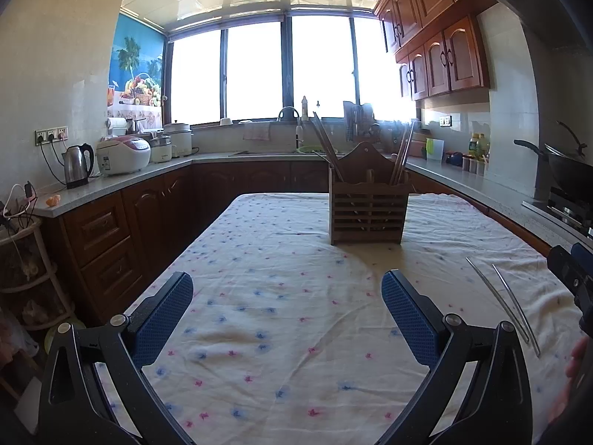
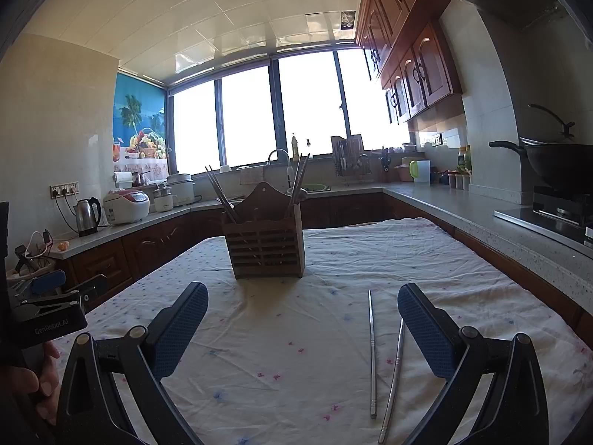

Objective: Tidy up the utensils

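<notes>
A slatted wooden utensil holder stands upright on the table's far half, with several chopsticks leaning out of its two sides. Two metal chopsticks lie loose side by side on the cloth. In the right wrist view they rest between the blue pads, nearer the right finger. My right gripper is open above them, empty. My left gripper is open over bare cloth, left of the chopsticks, and holds nothing. Each gripper shows at the edge of the other's view, held by a hand.
A white cloth with small blue and pink flowers covers the table. Counters run around three sides: a kettle and rice cooker at left, a sink under the window, a wok on the stove at right.
</notes>
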A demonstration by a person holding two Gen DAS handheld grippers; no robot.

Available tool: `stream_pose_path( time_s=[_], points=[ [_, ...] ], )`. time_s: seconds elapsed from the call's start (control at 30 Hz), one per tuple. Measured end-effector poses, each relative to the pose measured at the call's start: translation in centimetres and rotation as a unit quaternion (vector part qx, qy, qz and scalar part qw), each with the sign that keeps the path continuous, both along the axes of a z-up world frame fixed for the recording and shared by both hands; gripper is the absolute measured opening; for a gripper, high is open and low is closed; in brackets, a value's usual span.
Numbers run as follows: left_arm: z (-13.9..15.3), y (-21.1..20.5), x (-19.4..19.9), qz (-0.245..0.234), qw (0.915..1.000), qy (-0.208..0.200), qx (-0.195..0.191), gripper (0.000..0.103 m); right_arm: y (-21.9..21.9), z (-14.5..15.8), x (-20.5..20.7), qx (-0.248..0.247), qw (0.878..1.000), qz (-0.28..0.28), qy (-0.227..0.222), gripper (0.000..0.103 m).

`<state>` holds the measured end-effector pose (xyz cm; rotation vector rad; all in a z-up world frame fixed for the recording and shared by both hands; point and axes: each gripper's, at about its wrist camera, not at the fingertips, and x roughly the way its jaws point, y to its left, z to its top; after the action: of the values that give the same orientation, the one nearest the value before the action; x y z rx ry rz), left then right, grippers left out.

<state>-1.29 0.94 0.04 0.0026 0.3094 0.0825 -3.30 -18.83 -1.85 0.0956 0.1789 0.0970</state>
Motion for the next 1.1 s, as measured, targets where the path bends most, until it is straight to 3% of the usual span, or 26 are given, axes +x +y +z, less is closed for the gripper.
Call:
stream_pose_path(
  time_s=[1.1],
  points=[
    [0.13, -0.75, -0.37, -0.017, 0.9998, 0.003, 0.004, 0.103, 0.24, 0.38, -0.55, 0.004, 1.000, -0.001, -0.002, 0.103]
  ],
)
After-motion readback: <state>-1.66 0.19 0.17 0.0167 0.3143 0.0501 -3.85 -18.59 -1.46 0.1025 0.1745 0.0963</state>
